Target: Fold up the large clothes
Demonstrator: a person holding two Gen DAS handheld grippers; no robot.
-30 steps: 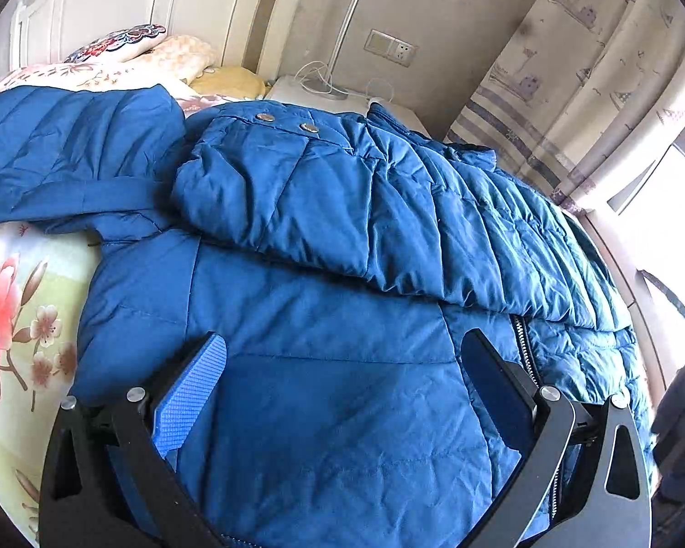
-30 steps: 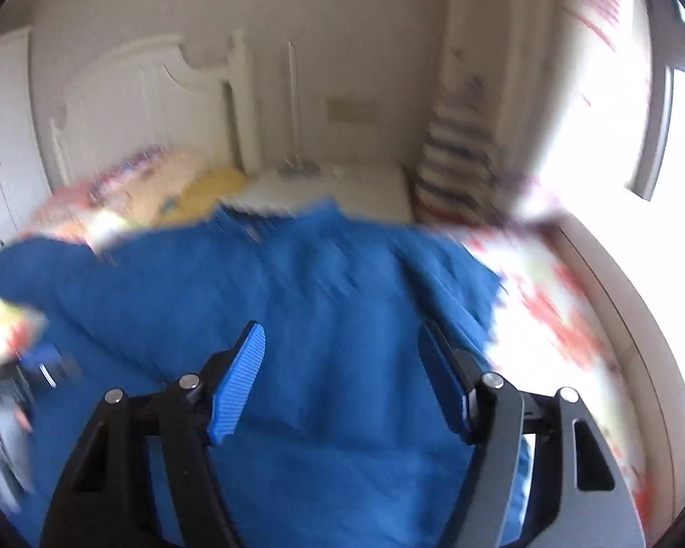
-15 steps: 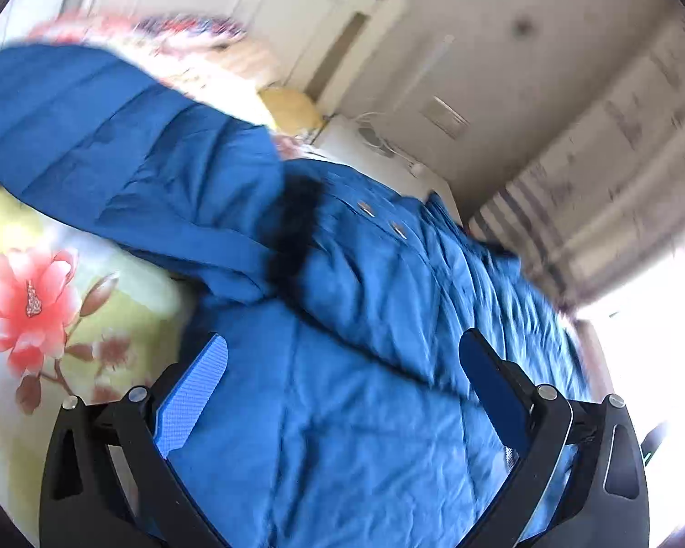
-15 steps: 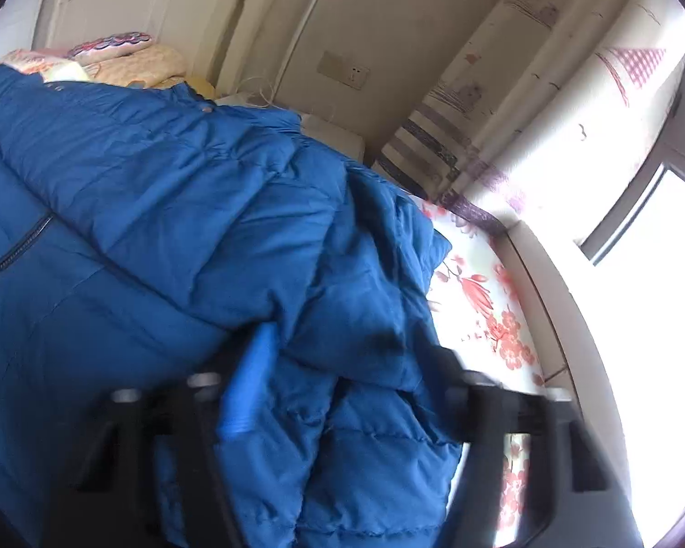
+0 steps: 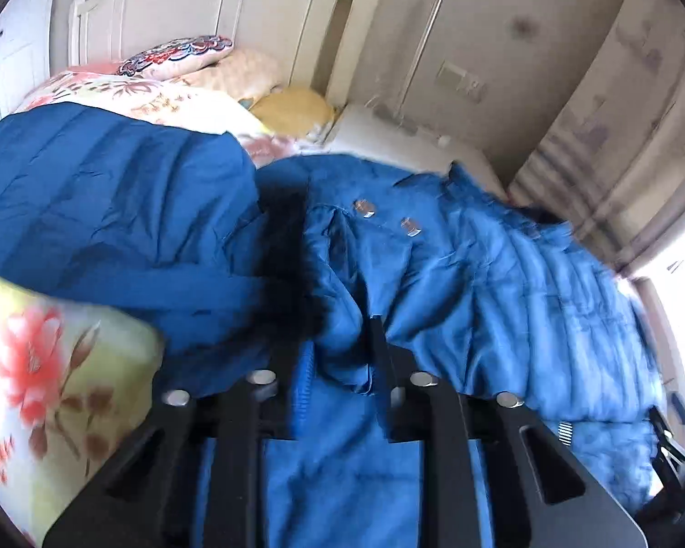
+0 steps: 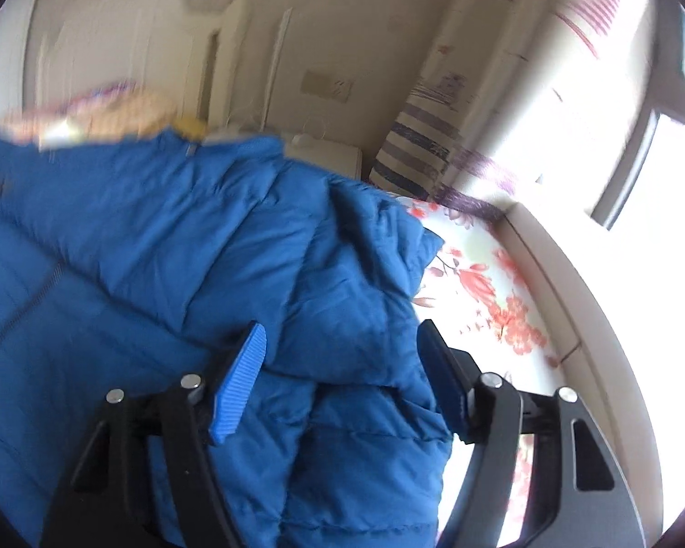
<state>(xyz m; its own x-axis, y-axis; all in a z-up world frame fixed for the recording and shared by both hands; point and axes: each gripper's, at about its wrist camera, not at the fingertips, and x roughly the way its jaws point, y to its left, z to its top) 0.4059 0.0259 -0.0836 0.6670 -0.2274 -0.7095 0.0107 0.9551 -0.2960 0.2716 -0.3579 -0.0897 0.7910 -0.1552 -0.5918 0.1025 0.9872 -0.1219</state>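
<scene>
A large blue quilted jacket (image 5: 479,274) lies spread over the bed, with one sleeve (image 5: 91,210) stretched to the left and two snap buttons (image 5: 386,217) near the collar. My left gripper (image 5: 342,365) is shut on a bunched fold of the jacket's fabric near its middle. In the right wrist view the jacket (image 6: 182,251) has a thick folded part lying between my right gripper's fingers (image 6: 242,379). The jaws of my right gripper (image 6: 342,374) stand apart and are opening, the pads beside the fabric rather than squeezing it.
The bed has a floral sheet (image 5: 45,365), showing again past the jacket's right edge (image 6: 502,297). Pillows (image 5: 173,52) lean on a white headboard (image 5: 182,0). A white nightstand (image 5: 388,137), a striped curtain (image 6: 424,150) and a bright window (image 6: 639,160) stand beyond.
My left gripper has gone from wide open to shut on a fold of the jacket and lifted a little. My right gripper narrowed, then widened again, and sank toward the folded part.
</scene>
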